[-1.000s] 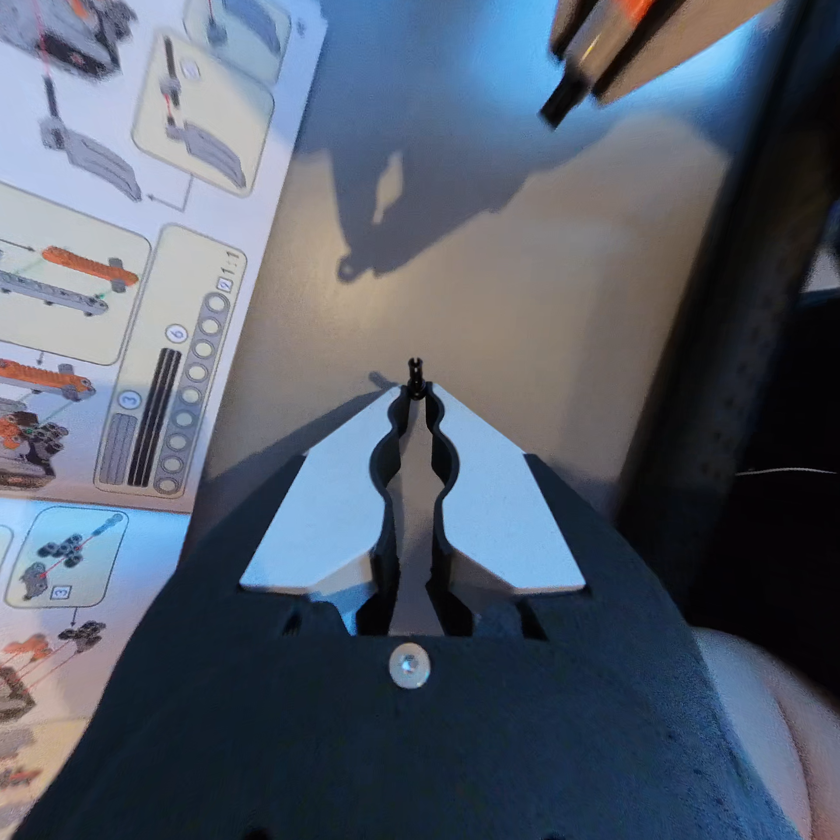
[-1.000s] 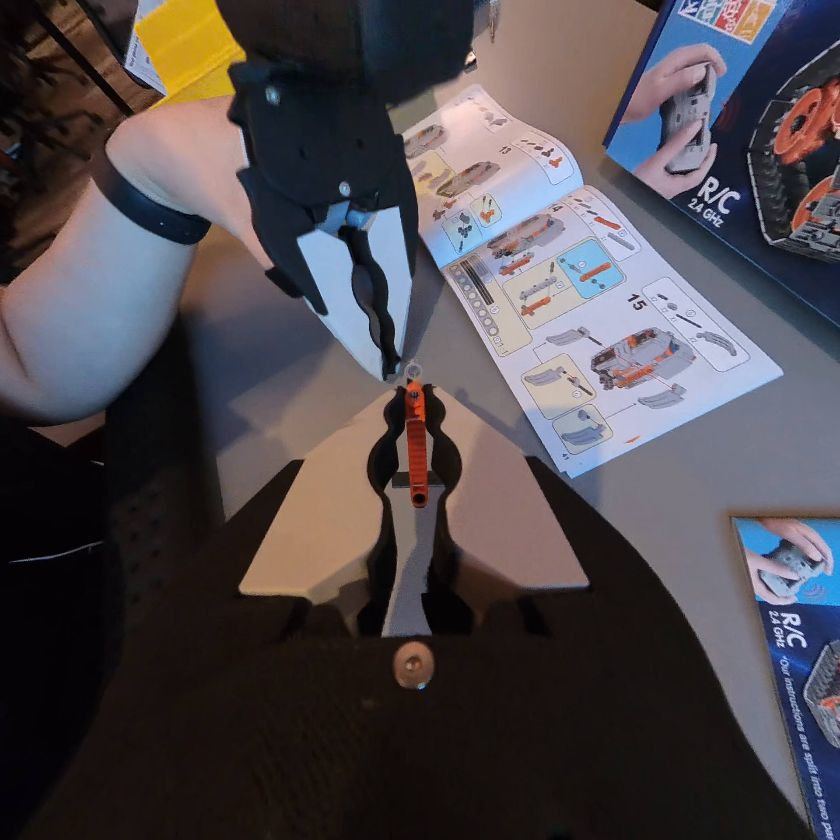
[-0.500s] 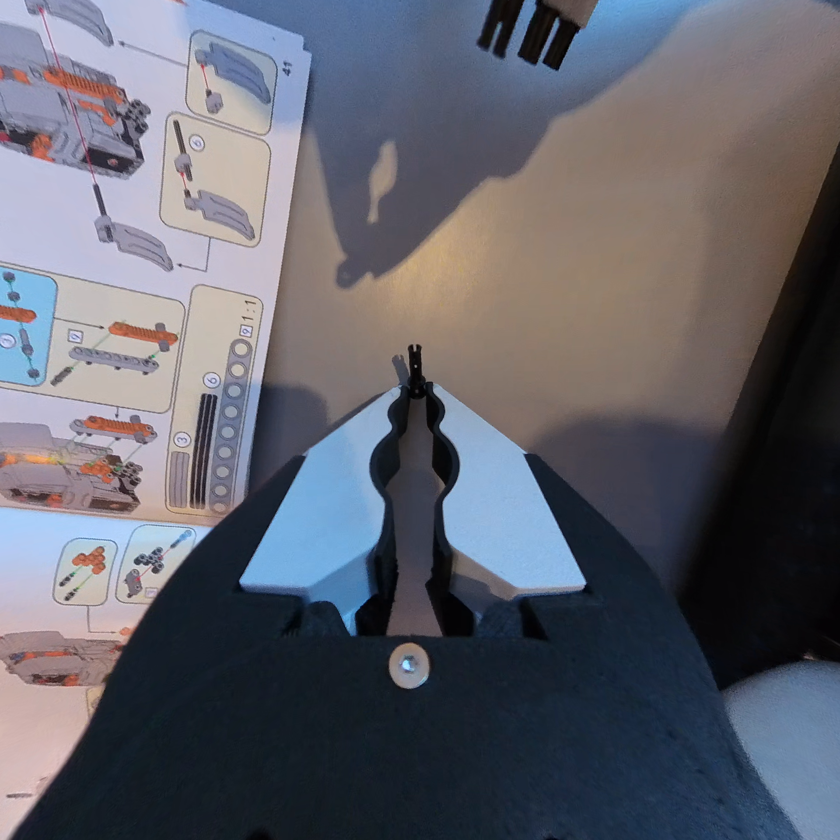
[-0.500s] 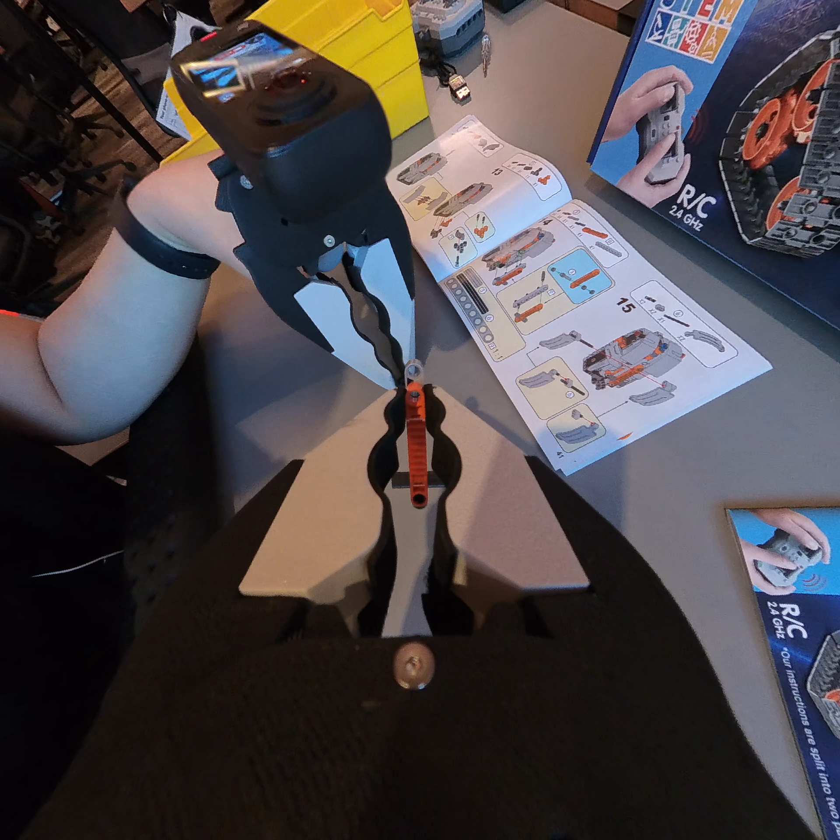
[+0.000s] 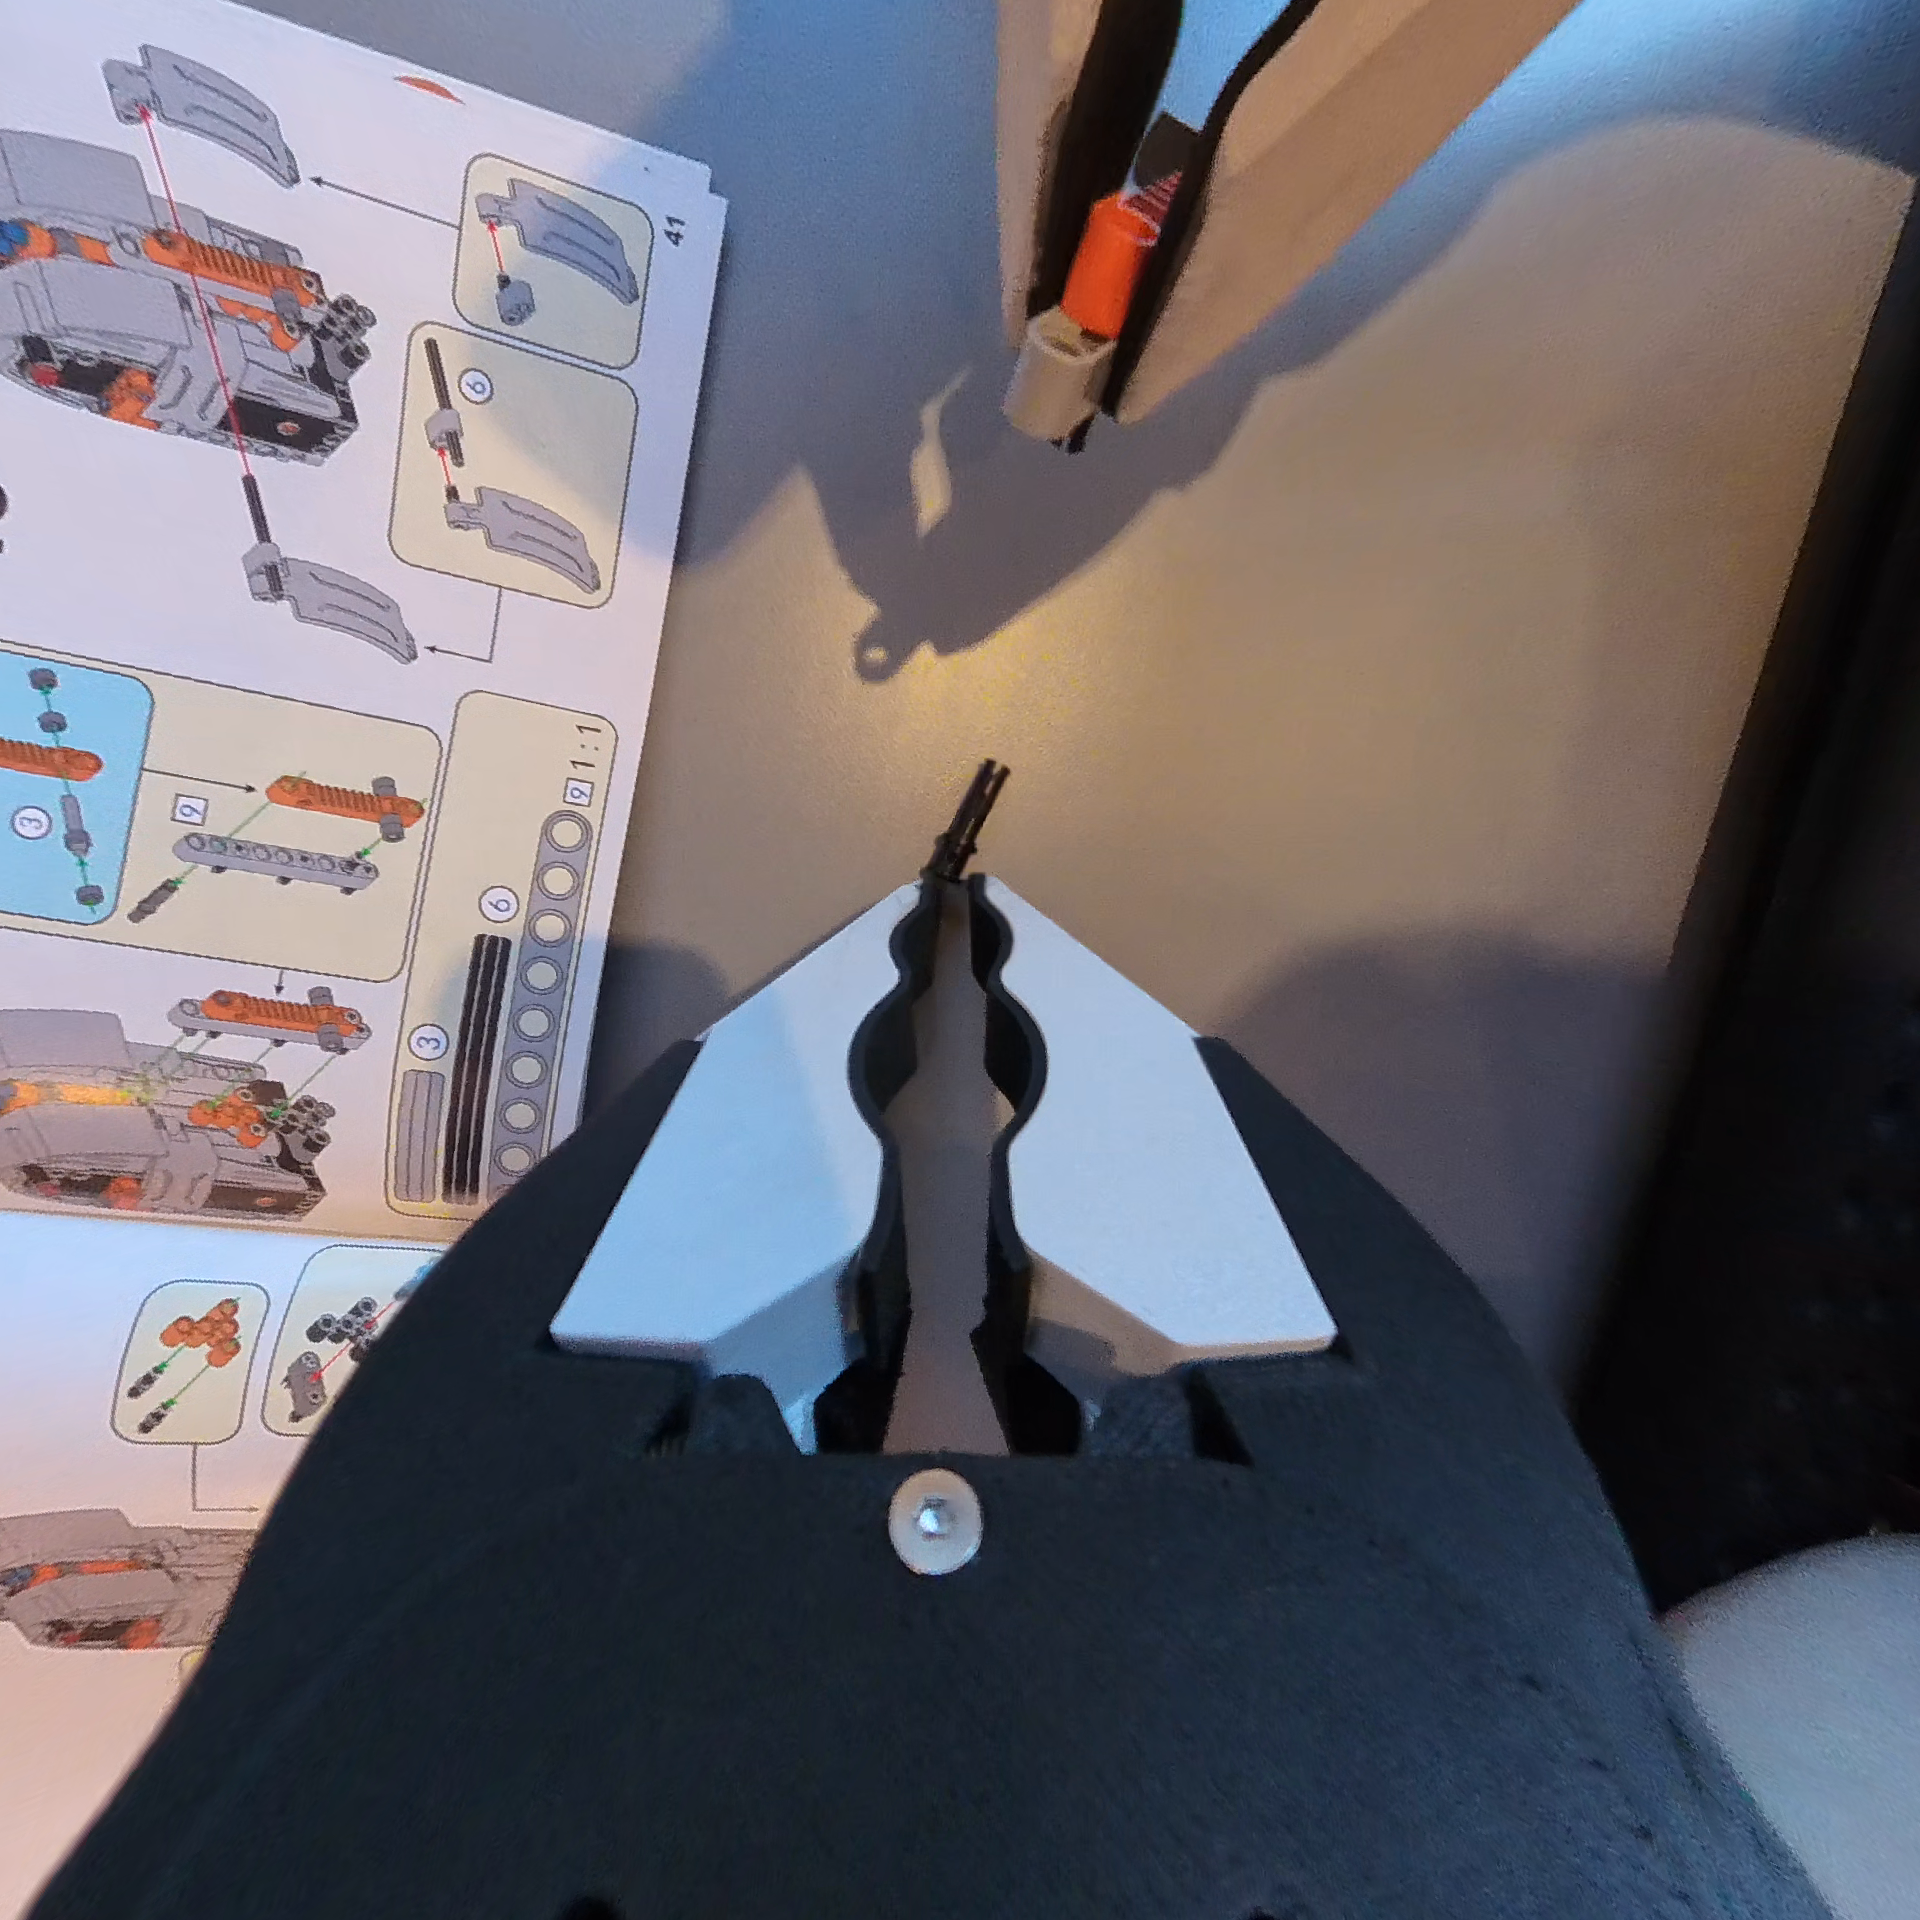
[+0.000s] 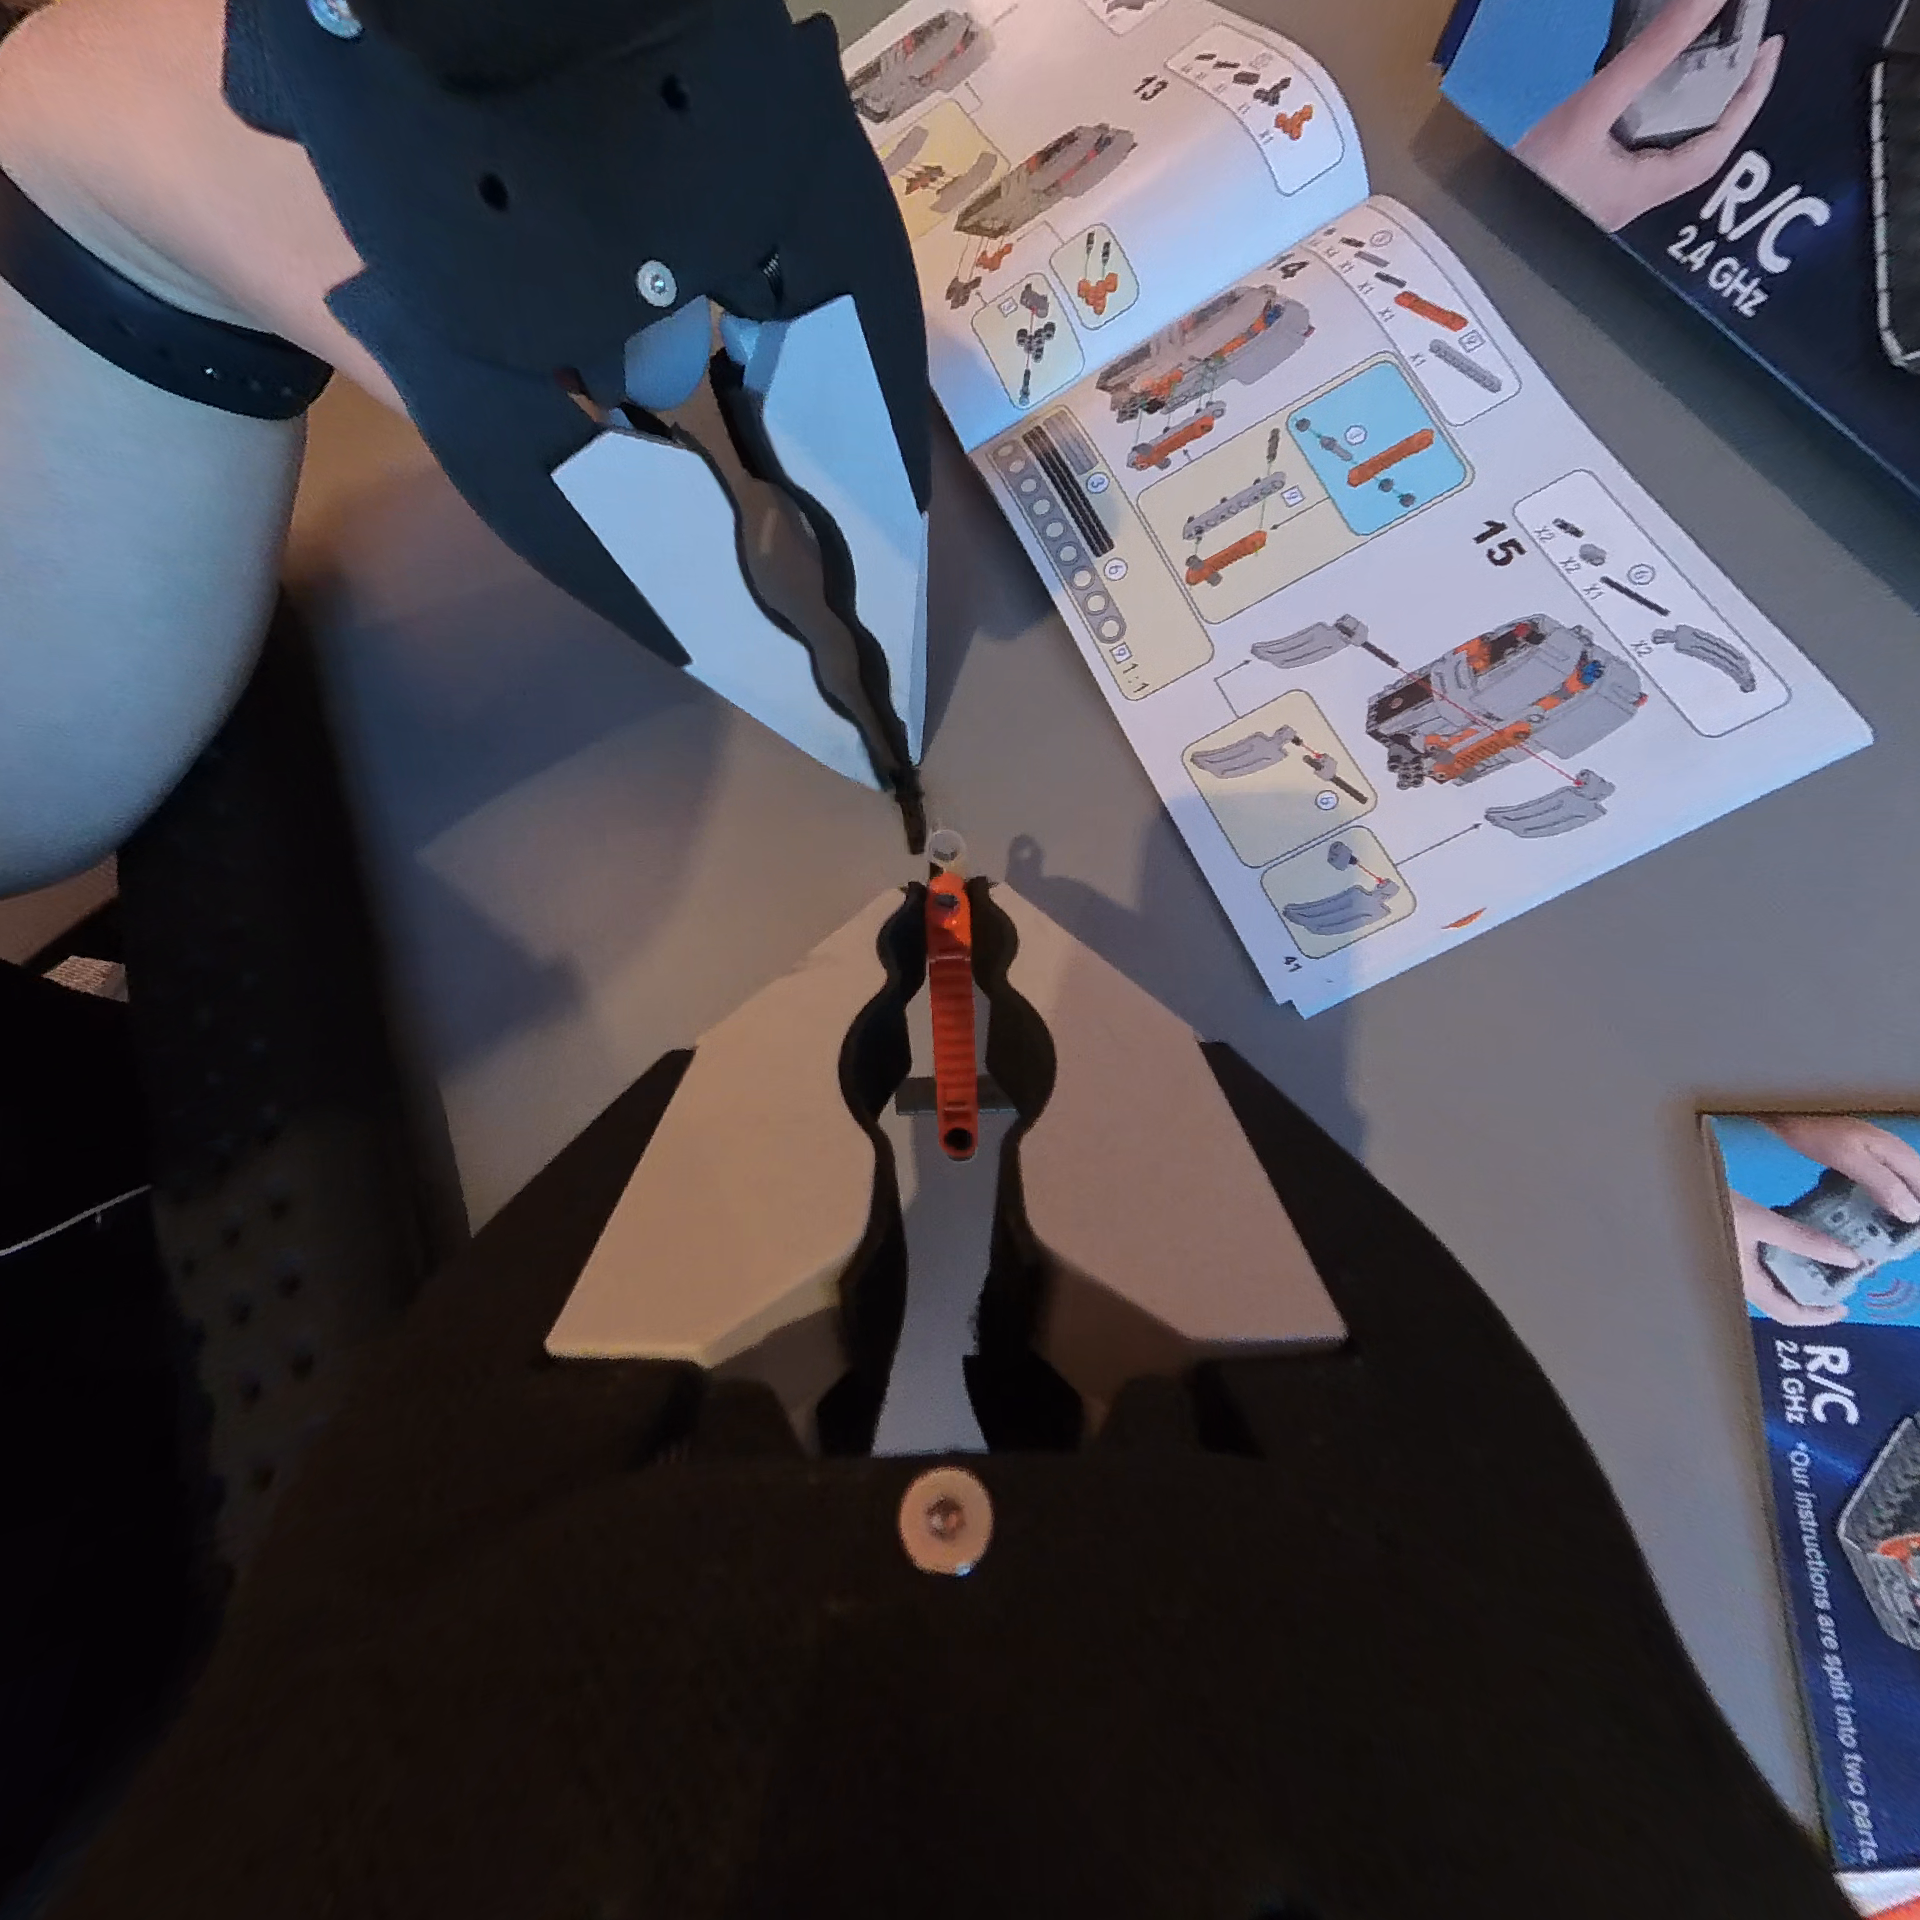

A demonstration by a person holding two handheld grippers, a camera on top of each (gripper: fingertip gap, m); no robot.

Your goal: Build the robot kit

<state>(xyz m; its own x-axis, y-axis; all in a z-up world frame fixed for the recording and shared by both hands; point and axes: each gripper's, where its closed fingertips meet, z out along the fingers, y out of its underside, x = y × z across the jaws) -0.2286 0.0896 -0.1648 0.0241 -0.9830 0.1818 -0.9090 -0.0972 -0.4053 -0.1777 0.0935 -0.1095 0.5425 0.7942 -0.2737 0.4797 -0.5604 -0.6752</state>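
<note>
My left gripper (image 5: 945,883) is shut on a small black pin (image 5: 968,821) that sticks out past its tips. My right gripper (image 6: 948,894) is shut on an orange toothed beam (image 6: 950,1013) with a small grey connector (image 6: 945,847) on its front end. In the right wrist view the left gripper (image 6: 902,774) points down with the black pin (image 6: 914,816) just short of the grey connector. In the left wrist view the right gripper (image 5: 1081,416) shows at the top with the orange beam (image 5: 1107,270) and grey connector (image 5: 1055,379), both above the grey table (image 5: 1351,623).
An open instruction booklet (image 6: 1403,540) lies on the table beyond the grippers; it also shows in the left wrist view (image 5: 312,727). A blue product box (image 6: 1714,187) stands at the far right and a blue leaflet (image 6: 1829,1455) lies at the near right. A person's forearm (image 6: 125,520) with a black wristband is left.
The left gripper has tilted and come closer to the right one, bringing the black pin's tip up next to the grey connector. The right gripper now shows larger in the left wrist view.
</note>
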